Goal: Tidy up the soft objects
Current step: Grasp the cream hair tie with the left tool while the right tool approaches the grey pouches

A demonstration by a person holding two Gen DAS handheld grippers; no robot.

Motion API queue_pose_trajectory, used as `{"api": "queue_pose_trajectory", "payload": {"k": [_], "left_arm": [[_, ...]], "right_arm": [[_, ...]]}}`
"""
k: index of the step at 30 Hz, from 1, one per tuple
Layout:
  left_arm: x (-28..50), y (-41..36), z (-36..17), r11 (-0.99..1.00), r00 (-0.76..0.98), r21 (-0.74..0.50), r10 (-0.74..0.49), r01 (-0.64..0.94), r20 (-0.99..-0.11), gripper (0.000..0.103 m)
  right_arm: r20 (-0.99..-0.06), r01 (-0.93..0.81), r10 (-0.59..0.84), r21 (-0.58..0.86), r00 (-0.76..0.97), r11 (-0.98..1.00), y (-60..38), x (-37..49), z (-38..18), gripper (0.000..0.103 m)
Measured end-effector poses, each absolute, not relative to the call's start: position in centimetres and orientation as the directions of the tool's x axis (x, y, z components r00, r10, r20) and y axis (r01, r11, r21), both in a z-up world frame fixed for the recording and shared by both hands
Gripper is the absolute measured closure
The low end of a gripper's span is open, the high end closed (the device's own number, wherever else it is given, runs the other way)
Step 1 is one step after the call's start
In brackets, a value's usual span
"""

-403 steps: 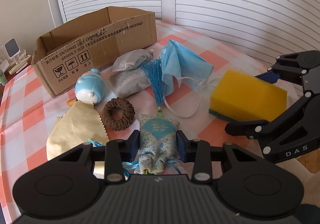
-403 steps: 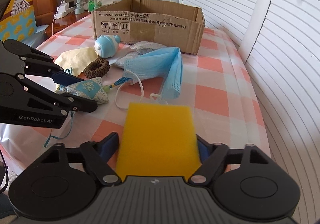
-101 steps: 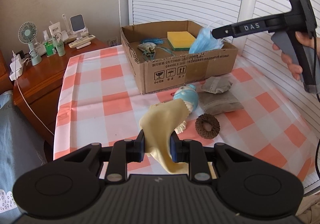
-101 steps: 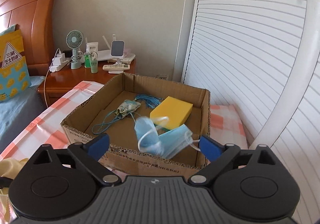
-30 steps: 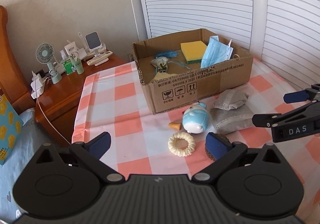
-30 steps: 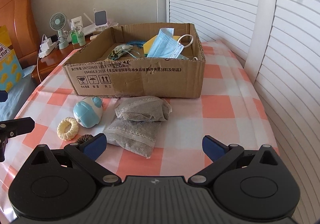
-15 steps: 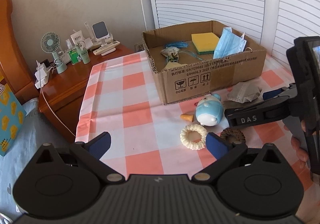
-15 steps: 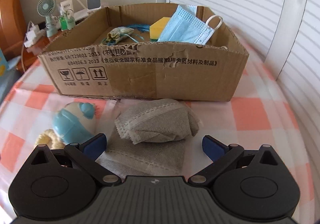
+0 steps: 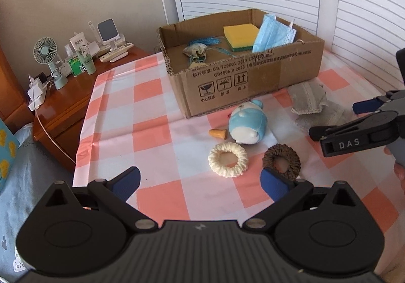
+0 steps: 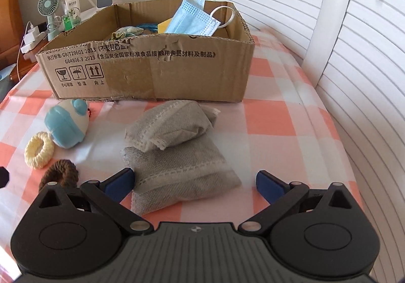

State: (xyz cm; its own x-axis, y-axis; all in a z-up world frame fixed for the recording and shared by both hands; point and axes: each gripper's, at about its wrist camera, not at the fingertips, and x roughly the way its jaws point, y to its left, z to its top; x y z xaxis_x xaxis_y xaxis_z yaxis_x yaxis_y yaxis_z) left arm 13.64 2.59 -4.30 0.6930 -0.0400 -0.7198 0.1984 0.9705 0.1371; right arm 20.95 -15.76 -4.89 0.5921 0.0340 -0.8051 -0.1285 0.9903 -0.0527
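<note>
While both tools hover above the checked desk [image 9: 157, 116], each stands spread wide and empty. The left hand-held gripper [image 9: 200, 180] has its blue pads far apart; nothing lies between them, and the cream ring [image 9: 227, 160] and the brown ring [image 9: 281, 162] rest on the cloth just ahead of it, the brown one near the right pad. The right hand-held gripper [image 10: 195, 181] is likewise fully spread. In the right wrist view its pads flank the lower grey pouch [image 10: 182, 176]; the left pad appears close to the pouch edge, but contact cannot be confirmed. A second grey pouch [image 10: 169, 123] lies on top of the first, towards the cardboard box [image 10: 177, 75].

The blue plush toy [image 9: 248, 121] lies on its side between the box and the rings, touching the cream ring in the right wrist view. An orange cone-shaped piece [image 9: 218, 133] lies just beside the toy.

Inside the box are a yellow sponge [image 9: 240, 32], a blue face mask [image 9: 273, 32] leaning against the right wall, and a patterned sachet [image 9: 196, 51] with blue tassel.

A small fan [image 9: 48, 55] stands on the wooden nightstand [image 9: 65, 106] beside the desk.
</note>
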Motion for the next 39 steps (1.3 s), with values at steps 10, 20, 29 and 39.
{"api": "queue_pose_trajectory", "payload": {"k": [10,20,29,39], "left_arm": [[14.4,2.0,-7.8,0.959,0.605,0.090,-0.094,0.267,-0.791,0.000],[15.5,3.7,-8.8,0.962,0.573,-0.017,-0.177,0.274,-0.800,0.000],[17.1,3.5,-9.1,0.960,0.606,-0.015,-0.189,0.279,-0.773,0.000],[17.6,2.5,-8.8,0.953,0.639,-0.005,-0.208,0.304,-0.741,0.038]], "right_arm": [[-0.794,-0.140,0.045,-0.050,0.606,0.989,-16.1,20.6,-5.0,0.000],[-0.791,-0.143,0.048,-0.050,0.609,0.989,-16.1,20.4,-5.0,0.000],[-0.785,-0.146,0.052,-0.050,0.617,0.988,-16.1,20.2,-5.0,0.000],[-0.781,-0.149,0.055,-0.049,0.622,0.988,-16.1,20.1,-5.1,0.000]]}}
